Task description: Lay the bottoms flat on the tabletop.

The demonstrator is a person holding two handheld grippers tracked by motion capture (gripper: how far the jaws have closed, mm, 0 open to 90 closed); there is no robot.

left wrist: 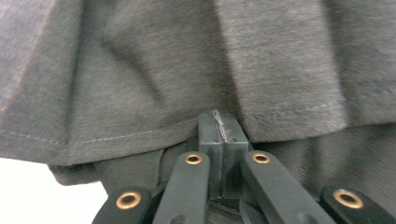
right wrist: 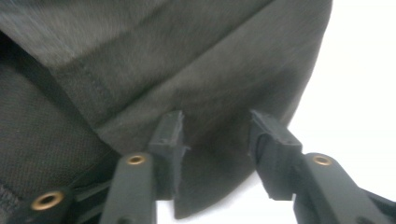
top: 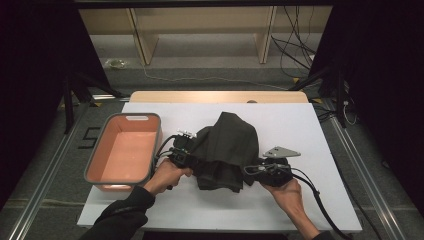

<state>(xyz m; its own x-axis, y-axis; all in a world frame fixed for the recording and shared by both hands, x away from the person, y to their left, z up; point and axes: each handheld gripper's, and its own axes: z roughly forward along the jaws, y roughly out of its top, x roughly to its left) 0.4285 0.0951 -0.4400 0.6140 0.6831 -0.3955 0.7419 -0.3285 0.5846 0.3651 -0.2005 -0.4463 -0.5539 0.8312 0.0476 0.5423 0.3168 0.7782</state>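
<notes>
A dark grey garment (top: 227,145) lies bunched in the middle of the white table (top: 295,125). My left gripper (top: 189,151) is at the garment's left edge. In the left gripper view its jaws (left wrist: 219,133) are pressed together at a stitched hem of the garment (left wrist: 140,70), apparently pinching it. My right gripper (top: 252,170) is at the garment's lower right edge. In the right gripper view it (right wrist: 217,133) stands open, and a folded corner of the garment (right wrist: 187,60) lies between the spread jaws, with white table beyond.
A salmon-coloured basin with a grey rim (top: 159,137) stands empty on the table's left, close to my left hand. Bare white table lies right of and behind the garment. Beyond the table are wooden furniture legs and cables on the floor.
</notes>
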